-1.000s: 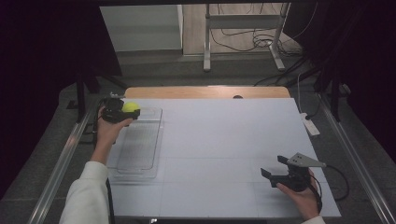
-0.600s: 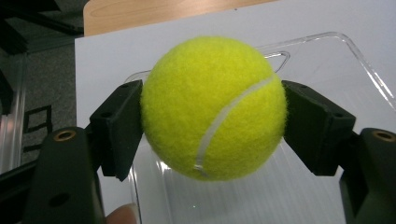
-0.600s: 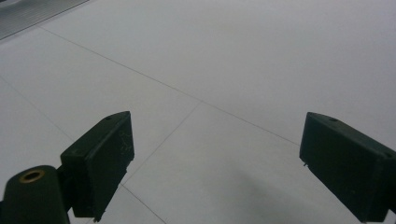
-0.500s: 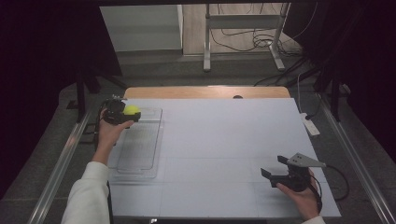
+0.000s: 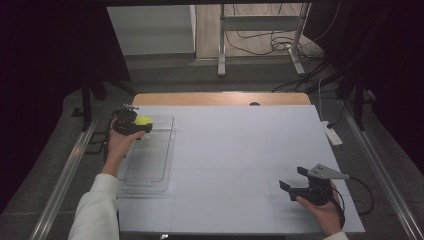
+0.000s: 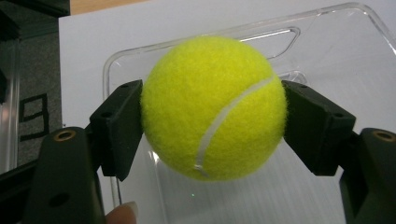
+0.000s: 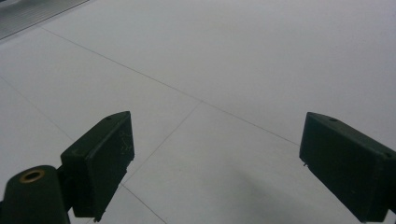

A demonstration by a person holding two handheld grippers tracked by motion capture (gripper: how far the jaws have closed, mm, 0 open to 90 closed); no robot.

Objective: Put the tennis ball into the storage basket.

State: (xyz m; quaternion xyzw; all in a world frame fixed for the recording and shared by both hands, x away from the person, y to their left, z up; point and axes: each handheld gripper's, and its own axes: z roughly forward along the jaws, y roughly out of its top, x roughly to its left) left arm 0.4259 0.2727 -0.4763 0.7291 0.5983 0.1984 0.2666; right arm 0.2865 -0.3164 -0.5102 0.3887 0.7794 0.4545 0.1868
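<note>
Where the white table (image 5: 240,150) spreads out under the lamps, a clear plastic tray (image 5: 150,172) lies along its left side. Over the tray's far end the left gripper (image 5: 142,126) holds a yellow tennis ball (image 6: 214,108), both jaws pressed into the felt (the white seam curves across the front); whether the ball touches the tray I cannot tell. Near the right front corner the right gripper (image 5: 290,186) rests in its hand, jaws wide apart with bare table between them.

The tennis ball (image 6: 214,108) sits over the tray's (image 5: 165,150) far end (table's (image 5: 240,150) left side).
</note>
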